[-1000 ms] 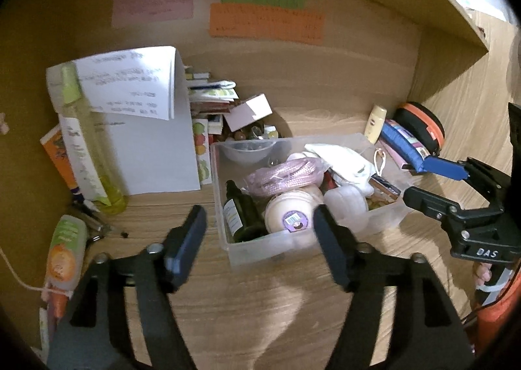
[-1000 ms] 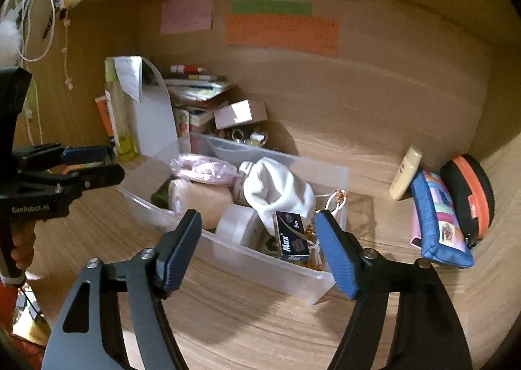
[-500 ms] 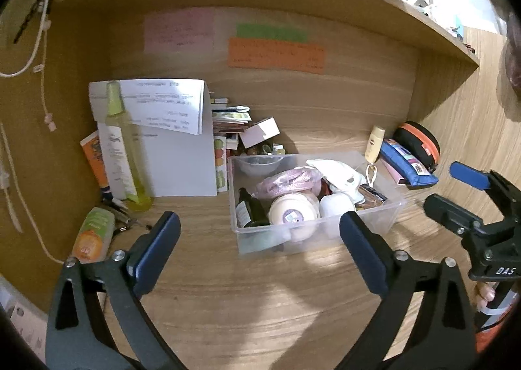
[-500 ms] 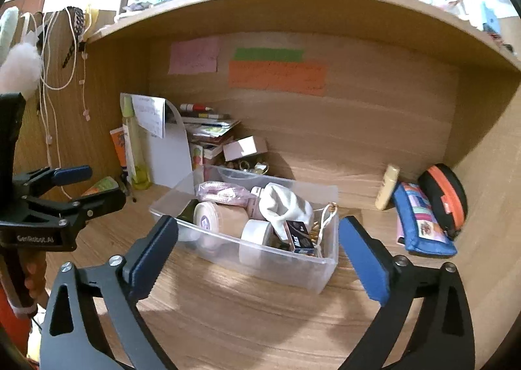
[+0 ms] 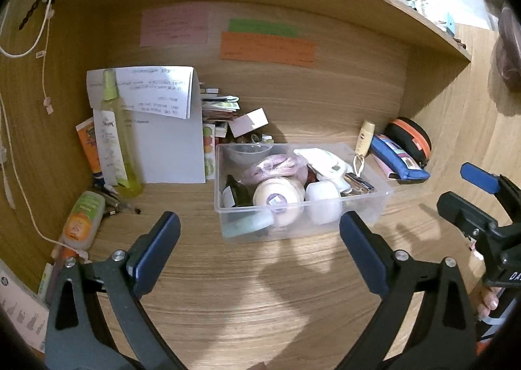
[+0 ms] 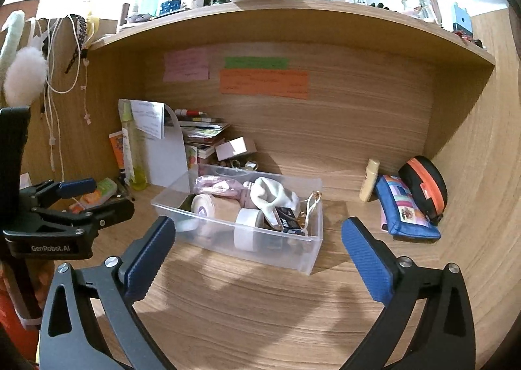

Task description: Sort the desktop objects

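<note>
- Left gripper [image 5: 259, 236] stands wide with nothing between its blue pads; right gripper [image 6: 257, 239] is opening, near its widest, also with nothing between the pads. Both hover over bare desk [image 5: 260, 305], short of the clear plastic bin [image 5: 381, 204].
- The bin sits mid-desk inside the wooden alcove, filled with small items: 2 white tape rolls [image 6: 247, 226], 1 pink bundle [image 5: 276, 164], 1 white cloth [image 6: 273, 195], 1 dark bottle [image 5: 232, 191].
- Handling, judged: the bin looks thin-walled, light and smooth, likely to flex and slip; taking it by the 2 short walls near the rim seems safest.
- Outside the bin: 1 tall yellow-green bottle [image 5: 119, 142] at left, 1 blue pouch [image 6: 403, 207], 1 black-and-orange case [image 6: 423, 184] and 1 small cream tube [image 6: 369, 179] at right.
</note>
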`<state>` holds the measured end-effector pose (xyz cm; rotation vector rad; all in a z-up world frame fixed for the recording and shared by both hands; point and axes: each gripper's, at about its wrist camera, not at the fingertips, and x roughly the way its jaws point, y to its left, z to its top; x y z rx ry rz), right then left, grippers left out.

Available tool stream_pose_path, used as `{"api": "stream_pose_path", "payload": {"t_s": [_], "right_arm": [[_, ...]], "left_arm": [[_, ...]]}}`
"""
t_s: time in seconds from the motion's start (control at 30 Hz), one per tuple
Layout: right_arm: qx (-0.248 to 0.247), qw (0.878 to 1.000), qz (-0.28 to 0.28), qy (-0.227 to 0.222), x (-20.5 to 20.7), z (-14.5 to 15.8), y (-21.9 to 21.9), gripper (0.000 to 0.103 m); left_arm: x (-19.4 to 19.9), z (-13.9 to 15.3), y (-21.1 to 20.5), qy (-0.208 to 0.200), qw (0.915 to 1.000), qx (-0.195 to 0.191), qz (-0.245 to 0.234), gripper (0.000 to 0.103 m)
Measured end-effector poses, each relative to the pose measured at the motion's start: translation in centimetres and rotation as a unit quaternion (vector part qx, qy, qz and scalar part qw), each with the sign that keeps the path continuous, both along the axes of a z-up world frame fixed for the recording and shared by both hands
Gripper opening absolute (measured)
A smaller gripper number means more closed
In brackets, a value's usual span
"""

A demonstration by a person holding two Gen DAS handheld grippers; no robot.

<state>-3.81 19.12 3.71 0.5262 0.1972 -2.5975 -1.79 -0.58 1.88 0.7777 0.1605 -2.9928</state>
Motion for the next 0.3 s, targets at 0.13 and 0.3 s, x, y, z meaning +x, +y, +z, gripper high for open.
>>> {"api": "stream_pose_path", "payload": {"t_s": [0.13,0.3], "right_arm": [[-0.005,1.000,-0.001,-0.005,-0.5,0.0,0.3,0.102],[-0.010,1.000,-0.002,-0.015,-1.3,-0.2,0.3,0.102]], "left_arm": [[-0.2,-0.1,0.2,0.005,1.0000,-0.003,-0.002,0.099],[-0.4,-0.1,0.8,0.013,0.9997,-0.020,0.001,0.099]]}}
